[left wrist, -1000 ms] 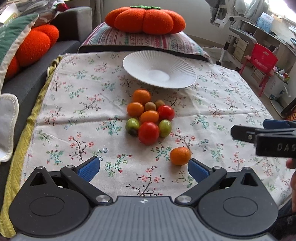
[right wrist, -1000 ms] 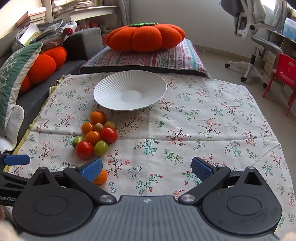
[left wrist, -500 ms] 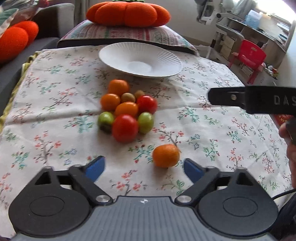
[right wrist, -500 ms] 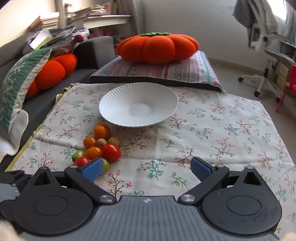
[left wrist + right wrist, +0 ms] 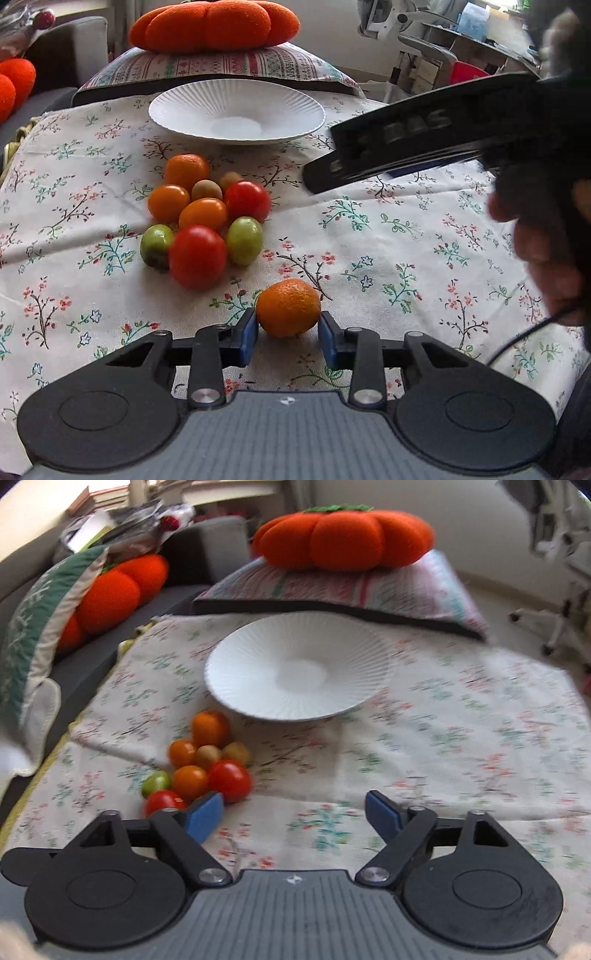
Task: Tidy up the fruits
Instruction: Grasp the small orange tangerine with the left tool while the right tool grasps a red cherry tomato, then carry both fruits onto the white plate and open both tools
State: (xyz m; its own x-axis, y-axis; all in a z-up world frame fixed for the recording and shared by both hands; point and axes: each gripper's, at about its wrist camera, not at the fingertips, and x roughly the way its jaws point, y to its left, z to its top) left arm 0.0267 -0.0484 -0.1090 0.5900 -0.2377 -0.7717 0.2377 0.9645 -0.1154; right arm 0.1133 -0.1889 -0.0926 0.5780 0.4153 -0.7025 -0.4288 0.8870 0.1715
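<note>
My left gripper (image 5: 288,330) has its blue pads (image 5: 248,334) closed against both sides of a lone orange mandarin (image 5: 288,307) that rests on the floral cloth. A cluster of several red, orange and green fruits (image 5: 207,218) lies just beyond it, also in the right wrist view (image 5: 205,770). A white ribbed plate (image 5: 236,110) sits empty farther back; it also shows in the right wrist view (image 5: 295,670). My right gripper (image 5: 293,814) is open and empty above the cloth, its left pad beside the cluster. Its body (image 5: 424,129) crosses the left wrist view.
A floral cloth (image 5: 406,236) covers the surface. A striped cushion (image 5: 221,66) with an orange pumpkin pillow (image 5: 214,24) lies behind the plate. A grey sofa with more pillows (image 5: 107,590) is at the left. An office chair (image 5: 554,535) stands at the right.
My left gripper moved forward and closed its pads onto the lone mandarin. My right gripper moved forward and left, toward the fruit cluster and plate, staying open.
</note>
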